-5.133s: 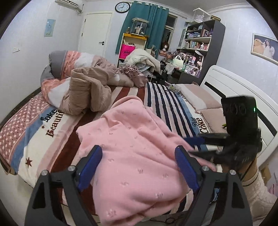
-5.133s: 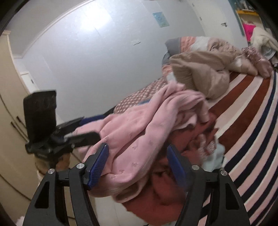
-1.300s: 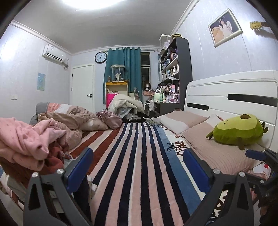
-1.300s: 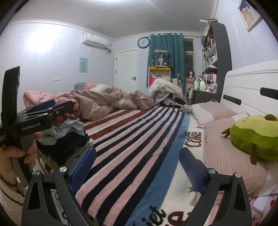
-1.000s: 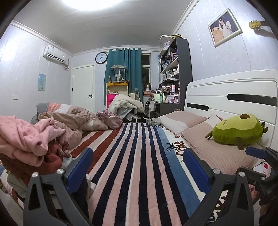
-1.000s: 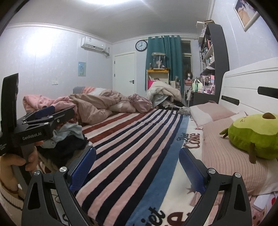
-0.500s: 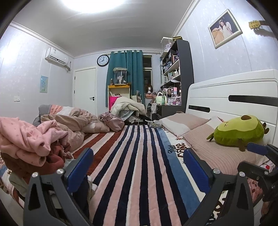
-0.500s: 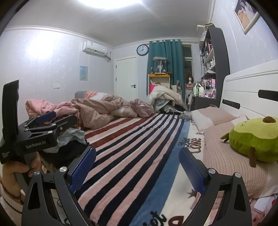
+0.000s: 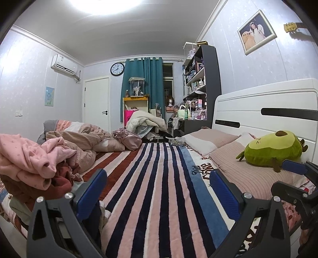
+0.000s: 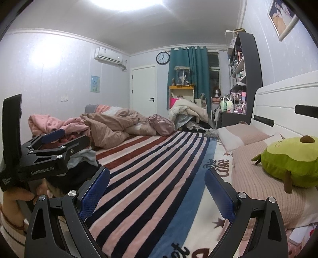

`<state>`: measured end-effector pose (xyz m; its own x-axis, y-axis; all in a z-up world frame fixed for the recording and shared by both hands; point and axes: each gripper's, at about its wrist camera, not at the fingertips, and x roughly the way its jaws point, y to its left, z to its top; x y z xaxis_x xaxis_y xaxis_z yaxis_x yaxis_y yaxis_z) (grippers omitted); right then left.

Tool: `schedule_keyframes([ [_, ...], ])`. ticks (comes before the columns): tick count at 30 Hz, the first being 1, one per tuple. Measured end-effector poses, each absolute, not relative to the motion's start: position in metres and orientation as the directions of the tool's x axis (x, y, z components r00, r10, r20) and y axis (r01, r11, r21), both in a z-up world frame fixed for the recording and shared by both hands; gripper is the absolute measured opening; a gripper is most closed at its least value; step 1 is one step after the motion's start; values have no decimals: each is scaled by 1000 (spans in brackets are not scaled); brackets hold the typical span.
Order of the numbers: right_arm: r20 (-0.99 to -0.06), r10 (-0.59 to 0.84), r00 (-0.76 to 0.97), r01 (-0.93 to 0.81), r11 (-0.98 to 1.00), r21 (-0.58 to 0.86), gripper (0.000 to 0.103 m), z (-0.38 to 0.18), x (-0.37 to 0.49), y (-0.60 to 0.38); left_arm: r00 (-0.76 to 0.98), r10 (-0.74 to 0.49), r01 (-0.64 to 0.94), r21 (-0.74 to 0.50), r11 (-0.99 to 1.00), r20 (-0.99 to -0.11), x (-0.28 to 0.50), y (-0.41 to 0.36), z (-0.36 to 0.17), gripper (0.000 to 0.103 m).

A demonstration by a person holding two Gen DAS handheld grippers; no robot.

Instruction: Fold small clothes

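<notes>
1. Pale speckled walls [image 9: 29, 83]; ceiling light [image 9: 111, 6] glares at 12 o'clock.
2. Teal curtain [image 9: 143, 79], wall clock [image 9: 117, 69] and white door [image 9: 96, 103] straight ahead.
3. Dark bookshelf [image 9: 202, 79] and white headboard [image 9: 264, 103] at 2 to 3 o'clock.
4. Air conditioner [image 9: 64, 67] at 10 o'clock.

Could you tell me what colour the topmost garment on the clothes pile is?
Pink garment, clearest in the left wrist view.

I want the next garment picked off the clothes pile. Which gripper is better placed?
Left, probably. The left gripper is open beside the clothes pile; the right gripper, also open, sits farther toward the pillows.
</notes>
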<state>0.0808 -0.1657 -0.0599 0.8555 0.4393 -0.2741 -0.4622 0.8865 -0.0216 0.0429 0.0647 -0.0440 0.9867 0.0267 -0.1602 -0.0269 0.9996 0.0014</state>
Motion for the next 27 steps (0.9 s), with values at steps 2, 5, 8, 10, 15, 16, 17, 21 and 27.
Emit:
schedule_keyframes([
  [2, -275, 436, 857, -460, 888, -23, 95, -60, 81, -165, 987, 26, -27, -3, 1000, -159, 43, 65, -44, 102],
  [5, -278, 435, 856, -458, 889, -19, 95, -61, 82, -166, 986, 27, -28, -2, 1000, -163, 44, 65, -45, 102],
  [8, -282, 434, 855, -458, 889, -21, 95, -61, 82, -165, 986, 30, -31, -1, 1000, -165, 44, 65, -47, 102],
  [10, -282, 434, 856, -458, 889, -20, 95, -61, 82, -165, 985, 28, -29, -4, 1000, -170, 45, 65, -48, 102],
  [15, -280, 434, 857, -457, 889, -20, 95, -61, 82, -165, 984, 23, -26, -15, 1000, -175, 47, 67, -49, 102],
  [16, -278, 433, 857, -456, 890, -19, 95, -61, 83, -165, 984, 23, -26, -12, 1000, -175, 47, 67, -49, 102],
  [17, -278, 435, 857, -456, 890, -16, 95, -61, 82, -165, 984, 25, -27, -9, 1000, -175, 47, 66, -48, 102],
  [21, -278, 435, 857, -457, 889, -16, 95, -62, 83, -165, 985, 38, -38, 3, 999, -170, 48, 68, -49, 102],
  [27, -278, 437, 855, -459, 888, -16, 95, -62, 83, -166, 984, 54, -52, 14, 999, -169, 48, 70, -50, 102],
])
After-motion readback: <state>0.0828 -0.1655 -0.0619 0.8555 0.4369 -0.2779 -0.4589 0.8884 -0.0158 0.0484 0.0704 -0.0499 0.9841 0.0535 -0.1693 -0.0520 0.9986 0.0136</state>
